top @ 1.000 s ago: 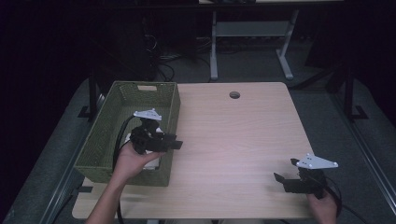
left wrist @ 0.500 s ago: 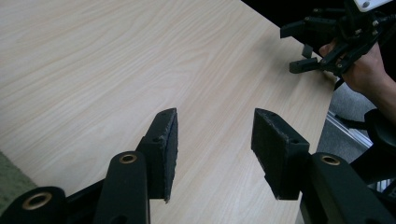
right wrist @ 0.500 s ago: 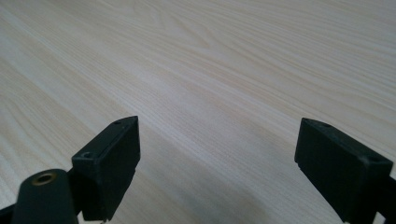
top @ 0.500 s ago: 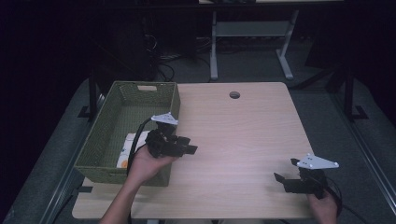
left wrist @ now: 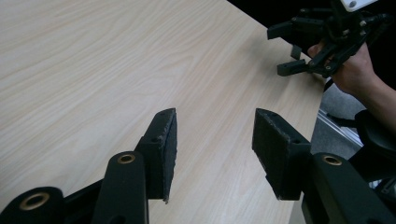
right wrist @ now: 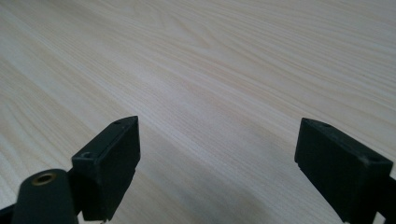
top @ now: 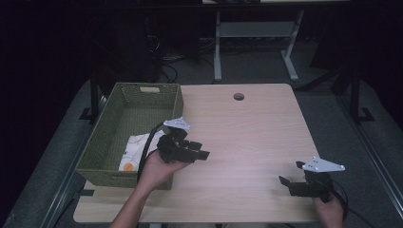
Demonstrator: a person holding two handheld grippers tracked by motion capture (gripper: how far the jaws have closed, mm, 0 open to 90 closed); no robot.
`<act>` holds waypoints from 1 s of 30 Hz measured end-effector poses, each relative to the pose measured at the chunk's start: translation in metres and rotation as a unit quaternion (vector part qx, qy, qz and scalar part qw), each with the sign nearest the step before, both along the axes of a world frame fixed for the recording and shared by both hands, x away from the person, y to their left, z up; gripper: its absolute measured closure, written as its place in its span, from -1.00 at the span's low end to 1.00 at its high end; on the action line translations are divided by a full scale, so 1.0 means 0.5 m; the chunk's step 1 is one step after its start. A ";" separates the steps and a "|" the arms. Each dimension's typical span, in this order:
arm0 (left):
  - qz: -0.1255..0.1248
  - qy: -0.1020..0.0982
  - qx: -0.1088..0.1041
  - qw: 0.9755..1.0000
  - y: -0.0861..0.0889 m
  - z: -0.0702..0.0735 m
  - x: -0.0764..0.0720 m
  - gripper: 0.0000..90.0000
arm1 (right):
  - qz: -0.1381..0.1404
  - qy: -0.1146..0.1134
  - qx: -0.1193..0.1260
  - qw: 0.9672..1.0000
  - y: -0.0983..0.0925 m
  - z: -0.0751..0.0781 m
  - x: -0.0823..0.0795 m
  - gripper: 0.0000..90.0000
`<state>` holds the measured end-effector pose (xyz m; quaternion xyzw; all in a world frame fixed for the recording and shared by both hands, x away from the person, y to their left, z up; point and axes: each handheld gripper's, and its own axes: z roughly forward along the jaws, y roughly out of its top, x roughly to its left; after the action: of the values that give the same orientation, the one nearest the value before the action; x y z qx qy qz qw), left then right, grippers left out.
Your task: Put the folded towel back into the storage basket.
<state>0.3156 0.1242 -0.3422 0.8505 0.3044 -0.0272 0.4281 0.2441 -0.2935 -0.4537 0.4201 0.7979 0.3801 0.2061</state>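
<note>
1. High view: the left gripper [top: 202, 154] is held over the table [top: 256, 128], just right of the green basket [top: 107, 137]; its jaws have just been opening, nothing between them.
2. A white printed cloth [top: 135, 149] is seen lying in the basket, behind and left of those jaws, nearer the left hand.
3. The right gripper [top: 290, 178] is parked wide open, empty, at the table's near right edge, well apart.

Worktop [top: 256, 137] evenly lit from above, surroundings near black, soft shadows, near fingers [right wrist: 112, 158] slightly blurred, no glare
</note>
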 end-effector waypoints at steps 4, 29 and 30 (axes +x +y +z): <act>-0.006 0.001 -0.001 1.000 -0.014 -0.003 -0.001 0.13 | -0.001 0.000 0.001 1.000 -0.001 0.001 -0.001 -0.70; -0.038 0.018 0.000 0.999 -0.116 -0.064 -0.016 0.02 | -0.002 -0.003 0.003 1.000 -0.006 0.003 -0.002 -0.70; -0.038 0.019 0.001 0.999 -0.118 -0.066 -0.017 0.02 | -0.002 -0.003 0.003 1.000 -0.007 0.004 -0.002 -0.70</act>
<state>0.3073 0.0652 -0.3752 0.8612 0.2800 -0.0596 0.4201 0.2429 -0.2968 -0.4517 0.4211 0.7952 0.3836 0.2082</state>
